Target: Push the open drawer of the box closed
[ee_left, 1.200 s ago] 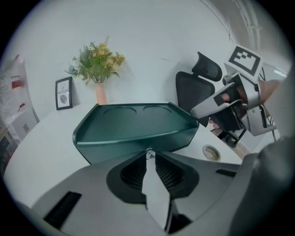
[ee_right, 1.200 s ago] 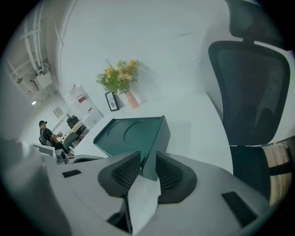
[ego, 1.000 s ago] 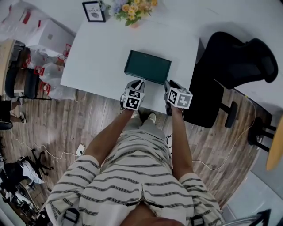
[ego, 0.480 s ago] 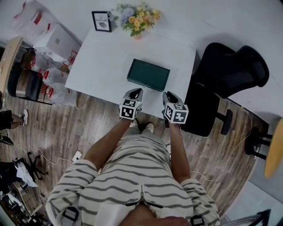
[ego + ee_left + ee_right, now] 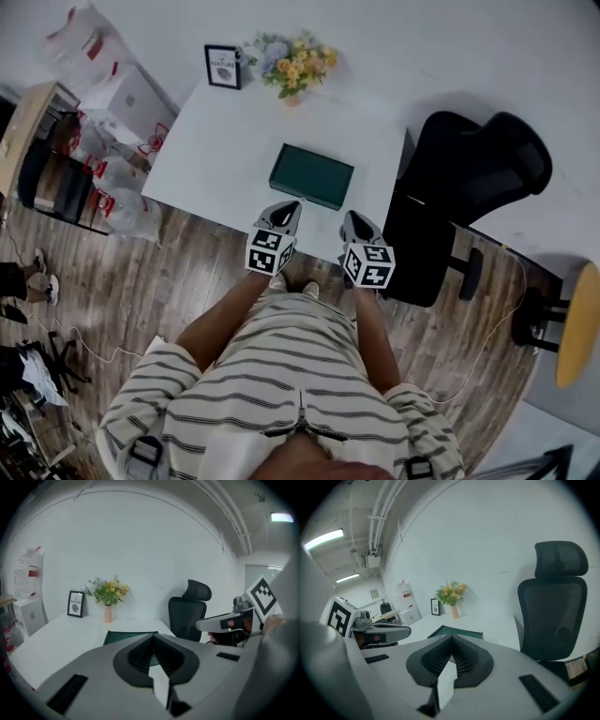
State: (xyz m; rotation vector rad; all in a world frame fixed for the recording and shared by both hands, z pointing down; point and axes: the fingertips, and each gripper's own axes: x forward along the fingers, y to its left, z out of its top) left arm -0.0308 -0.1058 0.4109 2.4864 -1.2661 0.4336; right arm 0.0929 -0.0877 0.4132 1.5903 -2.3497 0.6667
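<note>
- Head view: left gripper (image 5: 291,206) and right gripper (image 5: 352,217) hover at the near edge of the white counter (image 5: 206,150); left fingers (image 5: 140,656) clenched empty, right fingers (image 5: 464,660) closing shut on nothing.
- Just ahead, between them, the dark green flat box (image 5: 312,175) lies on the counter, long axis crosswise; left gripper slightly nearer.

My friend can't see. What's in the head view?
Seen from above, a person in stripes holds the left gripper and right gripper, both shut, before a green box on a white table. A black chair stands beside.
</note>
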